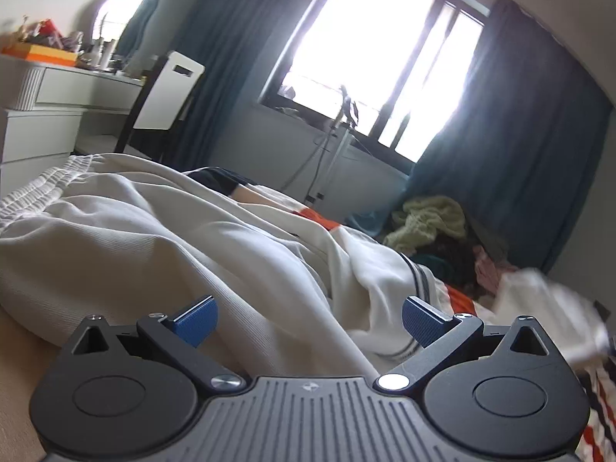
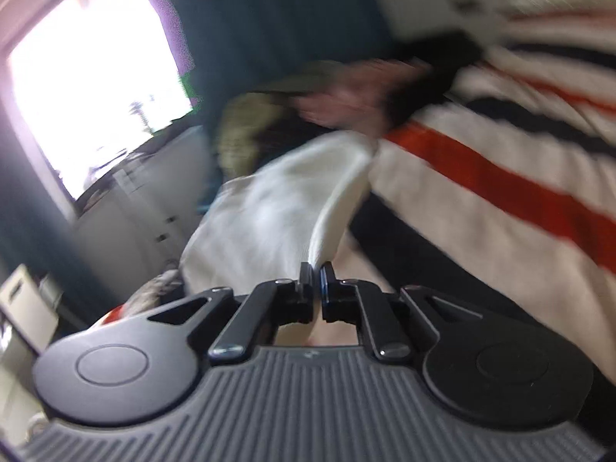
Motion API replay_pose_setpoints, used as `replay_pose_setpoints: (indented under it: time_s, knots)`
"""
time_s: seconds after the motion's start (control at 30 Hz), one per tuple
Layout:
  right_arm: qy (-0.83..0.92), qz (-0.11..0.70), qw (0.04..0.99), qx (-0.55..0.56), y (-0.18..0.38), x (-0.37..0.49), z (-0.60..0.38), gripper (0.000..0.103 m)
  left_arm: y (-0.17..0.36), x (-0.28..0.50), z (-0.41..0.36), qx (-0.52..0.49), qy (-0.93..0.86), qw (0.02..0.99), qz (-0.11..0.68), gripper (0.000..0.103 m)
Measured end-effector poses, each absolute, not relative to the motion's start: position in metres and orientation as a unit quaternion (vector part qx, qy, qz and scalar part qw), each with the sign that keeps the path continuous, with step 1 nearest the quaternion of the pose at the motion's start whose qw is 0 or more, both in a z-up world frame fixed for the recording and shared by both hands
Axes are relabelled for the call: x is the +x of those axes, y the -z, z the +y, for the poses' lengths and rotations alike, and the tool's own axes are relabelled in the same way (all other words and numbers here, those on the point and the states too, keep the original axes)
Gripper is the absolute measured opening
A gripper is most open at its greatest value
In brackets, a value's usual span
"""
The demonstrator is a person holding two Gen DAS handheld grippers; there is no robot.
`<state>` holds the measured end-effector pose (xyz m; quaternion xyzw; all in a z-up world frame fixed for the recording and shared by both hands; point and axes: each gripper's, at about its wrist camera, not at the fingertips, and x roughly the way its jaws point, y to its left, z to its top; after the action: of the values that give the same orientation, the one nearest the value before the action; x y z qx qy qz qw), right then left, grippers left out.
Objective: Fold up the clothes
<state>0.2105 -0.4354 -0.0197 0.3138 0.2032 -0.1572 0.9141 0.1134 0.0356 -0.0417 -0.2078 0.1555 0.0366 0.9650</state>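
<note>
Cloth fills the left wrist view: a cream garment (image 1: pixel 161 231) lies rumpled across the bed, its ribbed hem bunched at the far left and a cuff with dark stripes (image 1: pixel 417 288) lying near the right blue pad; the left gripper (image 1: pixel 310 321) hangs just above it with its jaws spread wide, both blue pads (image 1: pixel 196 319) clear of the fabric and nothing between them; under the garment a striped bedspread (image 1: pixel 458 298) shows orange and white at the right; beyond it a heap of clothes (image 1: pixel 431 223), yellowish on top and pink lower down, sits at the foot of a dark blue curtain (image 1: pixel 512 134); a bright window (image 1: pixel 377 57) stands behind, a white dresser (image 1: pixel 57 107) crowded with small items at the left, and a chair (image 1: pixel 165 92) just beside it; a blurred white streak crosses the right edge, too smeared to tell what it is.

The right wrist view is heavily blurred and tilted; the right gripper (image 2: pixel 316 269) has its jaws closed together, and a fold of the white garment (image 2: pixel 277 208) runs straight into the narrow gap between them, so the cloth looks pinched at the tips; to the right the bedspread (image 2: pixel 500 188) shows its orange and dark stripes; above the white cloth the clothes heap (image 2: pixel 246 123) is a smear of olive and pink; the window (image 2: pixel 88 77) glares at the upper left, with the curtain (image 2: pixel 269 11) beside it.
</note>
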Motion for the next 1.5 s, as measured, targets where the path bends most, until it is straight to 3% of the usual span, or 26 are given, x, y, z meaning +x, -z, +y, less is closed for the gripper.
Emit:
replay_pose_setpoints:
  time_s: [0.2,0.4,0.47,0.53,0.57,0.77,0.87,0.93,1.07,1.13,1.23,1.37,1.5]
  knots:
    - [0.171,0.287,0.812,0.478,0.102,0.148,-0.500,0.007,0.043,0.109,0.033,-0.207,-0.032,0.962,0.177,0.103]
    - [0.121,0.255,0.778,0.561,0.114,0.134,-0.507,0.015,0.039,0.094,0.039,-0.218,-0.050,0.955,0.194,0.103]
    - [0.117,0.258,0.764,0.580,0.118,0.136,-0.509,0.035,0.037,0.089,0.043,-0.226,-0.058,0.952,0.197,0.103]
    - [0.110,0.261,0.756,0.591,0.120,0.142,-0.510,0.073,0.037,0.086,0.046,-0.239,-0.060,0.948,0.201,0.103]
    - [0.109,0.258,0.754,0.594,0.121,0.142,-0.511,0.075,0.037,0.086,0.048,-0.245,-0.061,0.946,0.203,0.103]
    - [0.140,0.213,0.760,0.598,0.126,0.144,-0.524,0.074,0.041,0.091,0.045,-0.244,-0.061,0.943,0.218,0.103]
    - [0.165,0.201,0.771,0.581,0.133,0.158,-0.536,0.059,0.044,0.095,0.039,-0.237,-0.055,0.943,0.226,0.103]
    - [0.178,0.201,0.775,0.572,0.139,0.168,-0.543,0.043,0.046,0.095,0.036,-0.231,-0.052,0.944,0.229,0.103]
    - [0.202,0.196,0.776,0.564,0.150,0.178,-0.557,0.027,0.048,0.096,0.036,-0.223,-0.055,0.945,0.234,0.103]
    - [0.219,0.193,0.774,0.562,0.153,0.176,-0.564,0.009,0.049,0.096,0.046,-0.244,-0.066,0.938,0.235,0.103]
    - [0.238,0.168,0.768,0.570,0.156,0.166,-0.572,0.006,0.051,0.094,0.074,-0.306,-0.092,0.917,0.237,0.103]
    - [0.253,0.138,0.760,0.582,0.153,0.156,-0.576,0.005,0.075,0.092,0.136,-0.478,-0.094,0.837,0.248,0.102]
    - [0.263,0.121,0.767,0.573,0.148,0.153,-0.579,0.005,0.093,0.083,0.181,-0.569,-0.152,0.780,0.210,0.100]
